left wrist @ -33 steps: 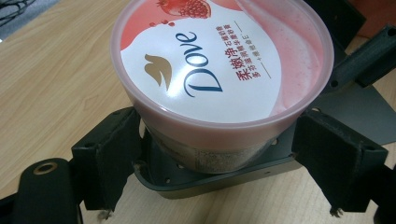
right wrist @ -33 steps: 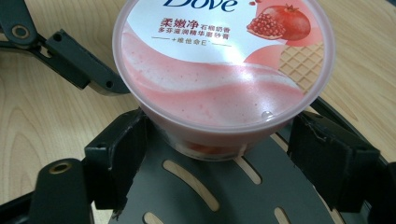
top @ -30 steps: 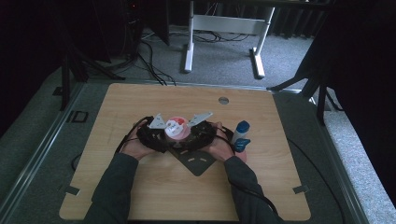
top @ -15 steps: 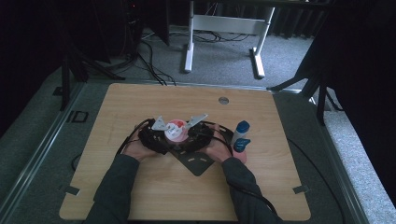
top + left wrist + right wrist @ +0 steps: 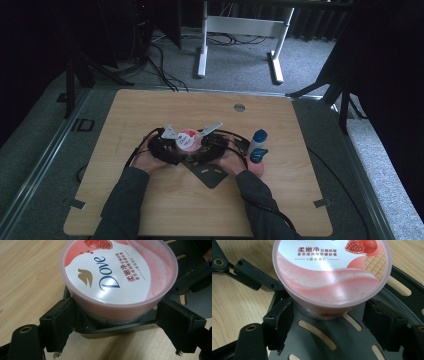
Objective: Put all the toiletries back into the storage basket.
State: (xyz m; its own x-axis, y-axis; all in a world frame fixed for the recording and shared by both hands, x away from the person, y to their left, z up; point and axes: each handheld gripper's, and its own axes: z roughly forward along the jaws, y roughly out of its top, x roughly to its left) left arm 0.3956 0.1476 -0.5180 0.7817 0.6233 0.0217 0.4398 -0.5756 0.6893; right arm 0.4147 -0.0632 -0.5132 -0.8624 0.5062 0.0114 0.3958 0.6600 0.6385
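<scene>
A pink Dove jar [image 5: 188,139] with a white and pink lid stands on a black slotted plate [image 5: 210,172] at the table's middle. My left gripper [image 5: 172,146] comes from the left, and in the left gripper view its jaws [image 5: 117,312] press on the body of the jar [image 5: 117,272] under the lid. From the right comes my right gripper [image 5: 205,146]. In its own view this gripper [image 5: 328,312] straddles the base of the jar [image 5: 332,272]. Its jaws have just been closing, and a thin gap still shows beside each pad [image 5: 278,322].
A blue-capped bottle [image 5: 258,139] and a blue-topped item [image 5: 258,155] stand just right of the right hand. The wooden table [image 5: 150,210] has a round hole [image 5: 239,107] near its far edge. Cables trail from both grippers.
</scene>
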